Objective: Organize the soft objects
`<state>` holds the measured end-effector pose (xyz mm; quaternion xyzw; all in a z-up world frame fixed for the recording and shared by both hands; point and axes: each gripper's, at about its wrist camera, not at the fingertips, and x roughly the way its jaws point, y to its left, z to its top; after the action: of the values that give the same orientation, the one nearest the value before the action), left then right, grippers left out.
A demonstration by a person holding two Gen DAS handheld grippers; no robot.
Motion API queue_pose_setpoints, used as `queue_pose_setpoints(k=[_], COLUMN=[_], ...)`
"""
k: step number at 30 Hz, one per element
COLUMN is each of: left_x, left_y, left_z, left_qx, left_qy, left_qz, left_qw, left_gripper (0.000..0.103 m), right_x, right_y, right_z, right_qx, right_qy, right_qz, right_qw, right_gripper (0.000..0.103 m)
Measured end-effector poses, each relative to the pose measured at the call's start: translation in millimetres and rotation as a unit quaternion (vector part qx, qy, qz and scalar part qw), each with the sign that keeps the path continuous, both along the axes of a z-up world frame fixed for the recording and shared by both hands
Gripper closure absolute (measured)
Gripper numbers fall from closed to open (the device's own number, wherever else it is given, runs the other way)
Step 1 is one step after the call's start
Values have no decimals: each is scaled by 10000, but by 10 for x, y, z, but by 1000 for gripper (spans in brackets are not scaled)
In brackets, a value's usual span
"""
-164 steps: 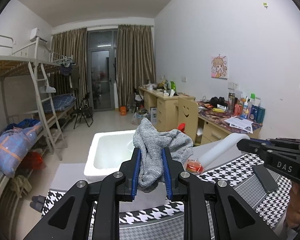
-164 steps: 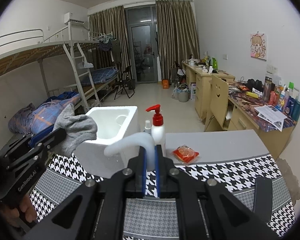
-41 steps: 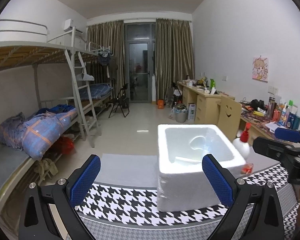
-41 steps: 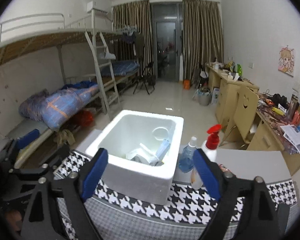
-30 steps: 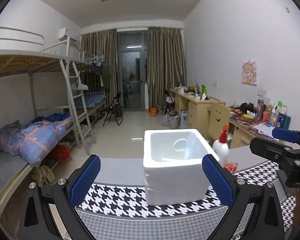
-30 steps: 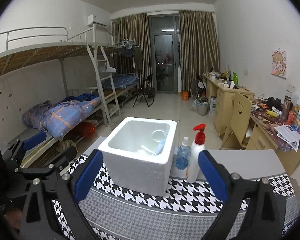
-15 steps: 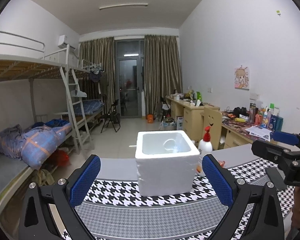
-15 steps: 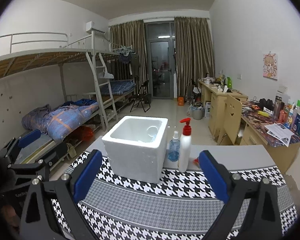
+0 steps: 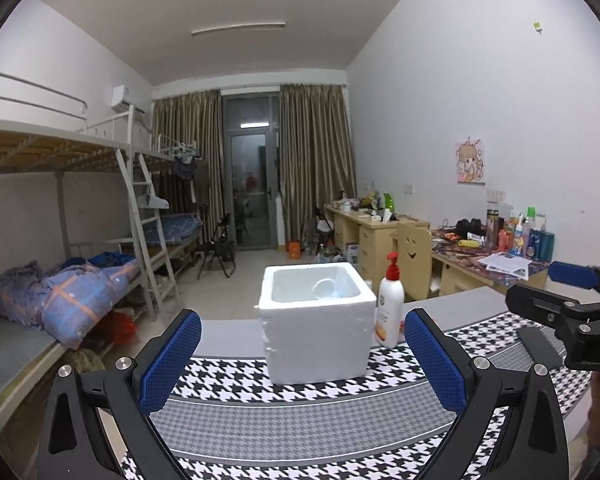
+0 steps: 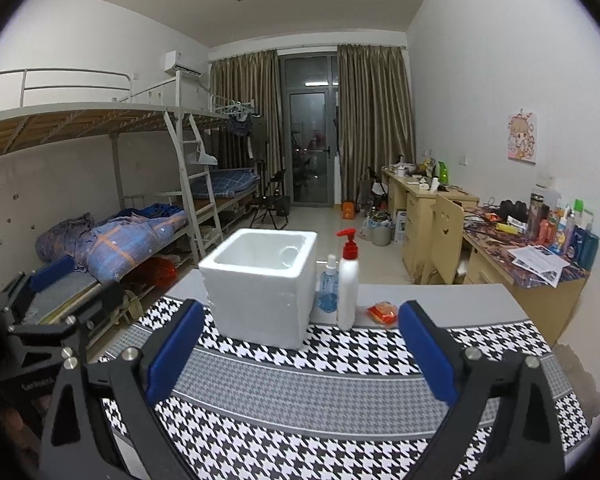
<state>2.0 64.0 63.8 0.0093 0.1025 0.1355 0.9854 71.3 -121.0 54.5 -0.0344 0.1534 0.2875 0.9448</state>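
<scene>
A white foam box (image 9: 316,328) stands on the houndstooth cloth (image 9: 300,420); it also shows in the right wrist view (image 10: 260,288). Its inside is mostly hidden from here; only a round shape on the inner wall shows. My left gripper (image 9: 302,364) is open and empty, held back from the box. My right gripper (image 10: 298,354) is open and empty, also back from the box. The right gripper shows at the right edge of the left wrist view (image 9: 568,304), and the left gripper shows at the left edge of the right wrist view (image 10: 56,308).
A white pump bottle with a red top (image 10: 348,280) and a small blue bottle (image 10: 329,290) stand right of the box. An orange packet (image 10: 384,310) lies on the grey table (image 10: 460,300). A bunk bed (image 10: 100,200) is on the left, desks (image 10: 520,256) on the right.
Both grippers have let go of the grey cloth and the white tube, opened wide, and pulled back from the foam box, which now looks smaller and farther away.
</scene>
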Motion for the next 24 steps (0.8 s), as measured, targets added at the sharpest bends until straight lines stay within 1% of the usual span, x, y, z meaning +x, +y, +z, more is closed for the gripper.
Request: queue_pose_setpoints(k=[4,7,10,13,17,24], left_x=[-16,-23,-32,-40,-70,-94], left_y=[-18,-3,-14,-29,-71,-61], left_z=[-75,-126,-193,-262,-359,-507], left_qx=[-27,-112,-113,-79,64,-45], left_qy=[25,29,24,33,-26,-49], left_qz=[21,17,55,81,163,96], left_qw=[10000,9999,9999,9999,9998,9999], left_gripper=[1,1,1,1,1,1], right_x=[-87,-127,-138,-146,-150,-181], right_y=[-51,-80,-86,-111,-132,-171], right_z=[-83,-163,-246,-309,-400,-558], right_qx=[-99,-86,-86,-4,52,113], right_qy=[-208,-237,-274,-293,-351,-425], right_qz=[-182,-156,-175,-180,-232,-298], right_qw=[9996,9996,9994,9994,9991,9986], right_gripper=[4,4,4,4,4,4])
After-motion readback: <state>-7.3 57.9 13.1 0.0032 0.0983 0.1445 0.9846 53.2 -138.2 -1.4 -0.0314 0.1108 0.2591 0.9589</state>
